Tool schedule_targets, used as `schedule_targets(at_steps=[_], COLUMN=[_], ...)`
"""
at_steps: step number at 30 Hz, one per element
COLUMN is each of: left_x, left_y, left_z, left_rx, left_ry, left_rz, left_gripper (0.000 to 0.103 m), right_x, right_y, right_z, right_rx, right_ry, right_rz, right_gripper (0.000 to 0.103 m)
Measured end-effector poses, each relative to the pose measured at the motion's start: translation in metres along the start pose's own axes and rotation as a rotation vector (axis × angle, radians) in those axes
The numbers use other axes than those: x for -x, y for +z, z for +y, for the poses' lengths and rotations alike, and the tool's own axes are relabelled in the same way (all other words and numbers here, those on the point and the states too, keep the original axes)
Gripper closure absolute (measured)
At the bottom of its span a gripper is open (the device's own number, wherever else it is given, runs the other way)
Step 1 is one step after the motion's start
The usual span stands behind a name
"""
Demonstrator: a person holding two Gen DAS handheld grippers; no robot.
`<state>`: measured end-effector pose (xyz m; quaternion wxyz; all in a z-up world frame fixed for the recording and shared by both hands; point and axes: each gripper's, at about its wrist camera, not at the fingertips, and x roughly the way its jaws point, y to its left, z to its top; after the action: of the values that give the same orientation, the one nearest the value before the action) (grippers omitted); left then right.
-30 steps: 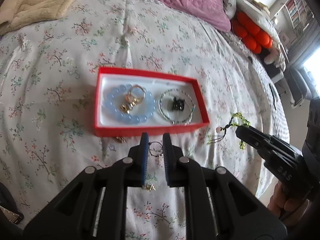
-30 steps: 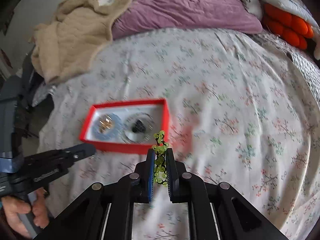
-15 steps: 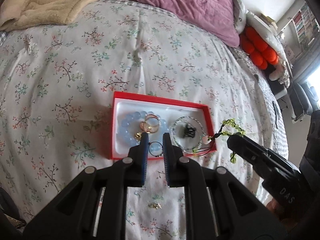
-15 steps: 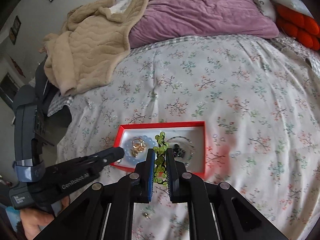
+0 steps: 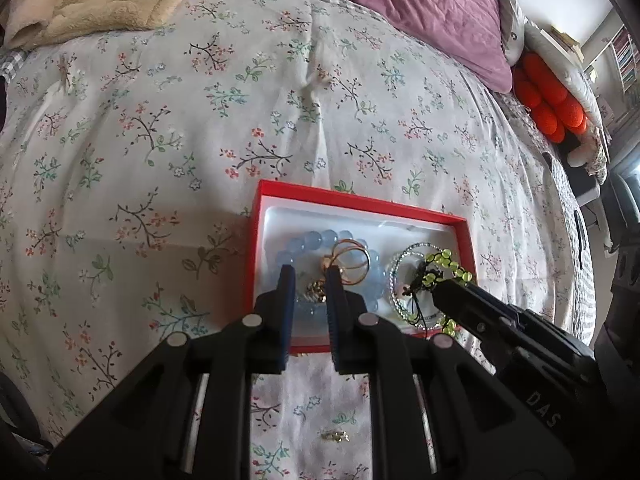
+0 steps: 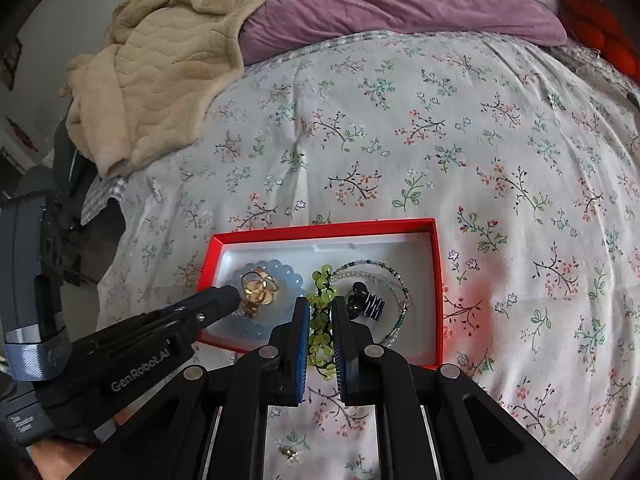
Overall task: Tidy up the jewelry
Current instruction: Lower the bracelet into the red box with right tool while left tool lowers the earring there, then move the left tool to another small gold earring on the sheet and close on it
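Soft, even daylight enters from a bright window at far right; the bedspread (image 5: pixel 280 92) shows faint shadows. Fisheye distortion bends edges, corners vignette dark; focus stays sharp centrally.

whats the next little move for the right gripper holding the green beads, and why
Probably open the right gripper to drop the green bead strand: it already hangs over the red box, above the clear bead bracelet.

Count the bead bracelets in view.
3. Blue bead bracelet in the left half of the red box; thin clear-and-teal bracelet in its right half; green bracelet clamped in the right gripper above the box. More could be hidden underneath.
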<state>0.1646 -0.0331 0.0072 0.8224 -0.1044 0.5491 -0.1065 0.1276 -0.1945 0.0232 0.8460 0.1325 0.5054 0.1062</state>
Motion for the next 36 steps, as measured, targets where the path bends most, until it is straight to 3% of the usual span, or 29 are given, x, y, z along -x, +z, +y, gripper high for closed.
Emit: schedule_targets(at_steps=[3, 5, 9, 17, 21, 23, 25, 26, 30, 36], left_x=[0.000, 0.002, 0.008, 0.028, 0.035, 0.039, 0.042, 0.042, 0.043, 0.044], left_y=[0.001, 0.000, -0.002, -0.018, -0.030, -0.036, -0.044, -0.048, -0.062, -0.079], left_z=[0.002, 0.002, -0.002, -0.006, -0.003, -0.002, -0.001, -0.001, 0.000, 0.003], left_rx=[0.005, 0.010, -0.009, -0.062, -0.074, -0.081, -0.092, -0.098, -0.116, -0.146], left_ry=[-0.002, -0.004, -0.007, -0.009, 0.000, 0.004, 0.016, 0.022, 0.035, 0.058], left_rz=[-0.001, -0.001, -0.010, -0.032, -0.029, -0.029, -0.028, -0.027, -0.008, 0.007], left_gripper=[0.082, 0.070, 0.064, 0.040, 0.033, 0.027, 0.023, 0.022, 0.021, 0.020], right_x=[0.000, 0.002, 0.010, 0.032, 0.042, 0.046, 0.051, 0.053, 0.059, 0.063], right_y=[0.001, 0.001, 0.001, -0.009, -0.018, -0.022, -0.028, -0.031, -0.043, -0.062], right_z=[-0.003, -0.004, -0.005, -0.008, -0.014, -0.016, -0.019, -0.021, -0.024, -0.032], right_rx=[-0.014, -0.016, -0.002, 0.020, 0.022, 0.024, 0.023, 0.022, 0.037, 0.049], right_ry=[-0.003, -0.005, -0.012, -0.012, -0.029, -0.039, -0.051, -0.057, -0.073, -0.105], right_rz=[0.003, 0.000, -0.004, -0.007, -0.005, -0.001, 0.000, -0.004, 0.009, 0.029], right_gripper=[0.089, 0.087, 0.086, 0.084, 0.080, 0.074, 0.051, 0.046, 0.042, 0.023])
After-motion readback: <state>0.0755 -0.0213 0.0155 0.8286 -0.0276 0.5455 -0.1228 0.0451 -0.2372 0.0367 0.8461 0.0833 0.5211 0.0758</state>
